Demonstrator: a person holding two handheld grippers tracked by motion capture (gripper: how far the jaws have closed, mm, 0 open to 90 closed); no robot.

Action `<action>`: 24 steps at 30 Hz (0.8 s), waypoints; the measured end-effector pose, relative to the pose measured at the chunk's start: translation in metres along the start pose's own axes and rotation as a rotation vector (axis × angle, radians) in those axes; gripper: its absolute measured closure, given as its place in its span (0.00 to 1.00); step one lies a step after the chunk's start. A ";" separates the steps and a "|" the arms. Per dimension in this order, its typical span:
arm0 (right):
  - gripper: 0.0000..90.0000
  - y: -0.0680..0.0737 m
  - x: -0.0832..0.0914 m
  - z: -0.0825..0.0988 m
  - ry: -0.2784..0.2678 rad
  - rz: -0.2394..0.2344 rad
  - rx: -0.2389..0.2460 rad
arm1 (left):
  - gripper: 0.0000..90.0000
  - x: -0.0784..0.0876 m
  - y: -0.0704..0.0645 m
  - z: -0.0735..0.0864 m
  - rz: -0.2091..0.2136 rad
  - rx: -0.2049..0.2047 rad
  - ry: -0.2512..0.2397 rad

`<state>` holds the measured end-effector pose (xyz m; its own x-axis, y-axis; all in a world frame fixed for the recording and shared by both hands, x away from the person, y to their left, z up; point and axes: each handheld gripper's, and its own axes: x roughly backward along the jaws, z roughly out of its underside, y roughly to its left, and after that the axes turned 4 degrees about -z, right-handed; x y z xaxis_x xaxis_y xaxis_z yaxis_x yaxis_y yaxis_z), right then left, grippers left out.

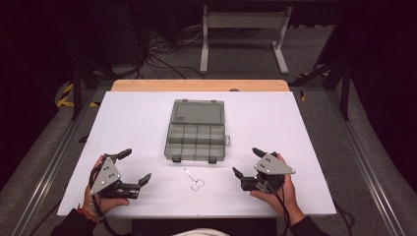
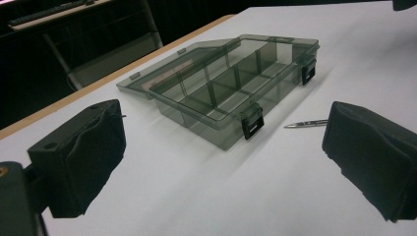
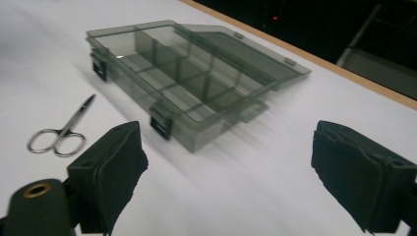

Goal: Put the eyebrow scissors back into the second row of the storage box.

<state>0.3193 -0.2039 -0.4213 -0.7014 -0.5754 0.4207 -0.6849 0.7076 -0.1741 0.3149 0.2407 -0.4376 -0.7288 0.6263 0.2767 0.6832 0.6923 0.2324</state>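
A smoky grey plastic compartment box (image 1: pixel 196 141) lies open in the middle of the white table, its lid (image 1: pixel 197 112) folded back flat. The same box (image 2: pixel 231 91) (image 3: pixel 184 78) has several bare compartments and two black latches on its near side. Small metal scissors (image 1: pixel 193 180) (image 3: pixel 61 132) lie just in front of it; their tip (image 2: pixel 305 124) pokes out beside a jaw in the left gripper view. My left gripper (image 1: pixel 136 166) rests open at the front left, my right gripper (image 1: pixel 247 161) open at the front right. Nothing sits between either pair of jaws.
The white table top (image 1: pixel 137 118) ends in a wooden strip (image 1: pixel 199 85) at the far edge. Beyond it stand a white metal frame (image 1: pixel 243 34) and loose cables on a dark floor. A person's hands hold both grippers near the front edge.
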 end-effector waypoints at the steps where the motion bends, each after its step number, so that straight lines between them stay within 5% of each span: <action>1: 0.16 0.002 -0.003 -0.002 -0.001 -0.018 0.000 | 0.04 0.000 0.000 0.001 0.000 0.007 -0.001; 24: 0.41 0.064 -0.084 -0.043 0.143 -0.258 0.057 | 0.05 0.006 -0.001 0.001 0.002 0.007 0.006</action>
<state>0.3431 -0.0925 -0.4295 -0.4702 -0.6671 0.5778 -0.8499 0.5186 -0.0929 0.3101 0.2443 -0.4375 -0.7270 0.6259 0.2824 0.6845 0.6932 0.2257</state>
